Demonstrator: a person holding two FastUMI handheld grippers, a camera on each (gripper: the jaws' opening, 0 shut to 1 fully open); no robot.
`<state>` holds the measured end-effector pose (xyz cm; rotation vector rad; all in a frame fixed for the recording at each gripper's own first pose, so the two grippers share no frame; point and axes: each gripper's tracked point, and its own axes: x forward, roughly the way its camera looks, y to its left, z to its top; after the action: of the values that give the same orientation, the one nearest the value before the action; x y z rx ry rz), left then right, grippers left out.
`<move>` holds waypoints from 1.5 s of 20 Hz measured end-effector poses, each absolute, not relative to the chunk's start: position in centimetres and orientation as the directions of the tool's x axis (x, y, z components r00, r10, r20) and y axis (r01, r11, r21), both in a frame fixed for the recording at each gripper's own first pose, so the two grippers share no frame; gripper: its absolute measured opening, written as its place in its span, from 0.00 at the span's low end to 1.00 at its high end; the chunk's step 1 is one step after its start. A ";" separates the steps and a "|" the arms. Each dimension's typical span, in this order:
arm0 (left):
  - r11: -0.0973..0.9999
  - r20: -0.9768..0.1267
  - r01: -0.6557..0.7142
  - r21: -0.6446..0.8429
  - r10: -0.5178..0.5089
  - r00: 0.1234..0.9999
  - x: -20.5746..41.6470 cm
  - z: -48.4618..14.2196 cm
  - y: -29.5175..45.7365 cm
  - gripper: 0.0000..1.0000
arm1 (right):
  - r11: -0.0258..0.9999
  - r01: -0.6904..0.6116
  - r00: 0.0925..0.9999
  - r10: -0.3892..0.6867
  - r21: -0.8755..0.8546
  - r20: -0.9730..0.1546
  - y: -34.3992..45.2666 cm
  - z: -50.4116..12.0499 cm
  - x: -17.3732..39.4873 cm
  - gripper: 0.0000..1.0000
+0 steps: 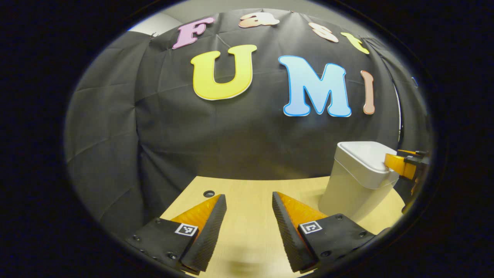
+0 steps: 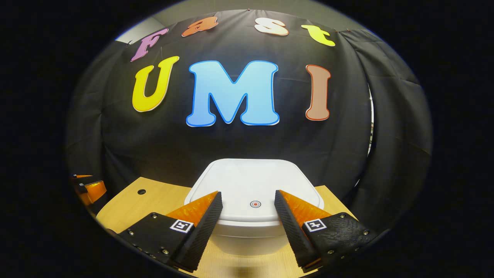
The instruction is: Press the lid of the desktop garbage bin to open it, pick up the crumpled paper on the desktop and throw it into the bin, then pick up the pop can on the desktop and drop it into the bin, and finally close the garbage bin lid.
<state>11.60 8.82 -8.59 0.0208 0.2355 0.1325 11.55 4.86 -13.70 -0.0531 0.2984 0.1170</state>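
Observation:
A white desktop garbage bin [image 1: 357, 181] stands on the wooden desk [image 1: 247, 193] at the right of the left gripper view, its lid [image 1: 366, 154] down. In the right gripper view the bin's lid [image 2: 247, 181] lies flat just ahead, with a small round red mark [image 2: 255, 204] near its front edge. My right gripper [image 2: 247, 202] is open, its fingertips over the lid's front edge on either side of the mark; whether they touch it I cannot tell. It also shows at the bin's lid as my right gripper [image 1: 403, 164]. My left gripper [image 1: 247, 200] is open above bare desk.
A small round hole [image 1: 208, 193] sits in the desk near its far left edge, also seen as the hole [image 2: 141, 191]. My left gripper [image 2: 87, 189] shows at the left rim of the right gripper view. Black cloth walls stand close behind the desk.

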 end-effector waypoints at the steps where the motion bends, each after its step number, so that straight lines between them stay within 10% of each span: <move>1: 0.991 -0.233 -0.128 0.035 0.132 0.963 11.6 -8.7 8.8 0.83 | 0.992 -0.125 0.949 0.110 -0.033 -0.296 4.8 -13.8 11.5 0.89; 30: 0.994 -0.155 -0.102 0.041 0.107 0.982 11.0 -4.3 8.1 0.81 | 0.990 -0.136 0.961 0.121 -0.042 -0.249 4.4 -11.9 11.0 0.89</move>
<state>10.96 8.06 -4.31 0.0327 0.1576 0.1049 10.99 4.41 -11.86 -0.0594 0.2489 0.1300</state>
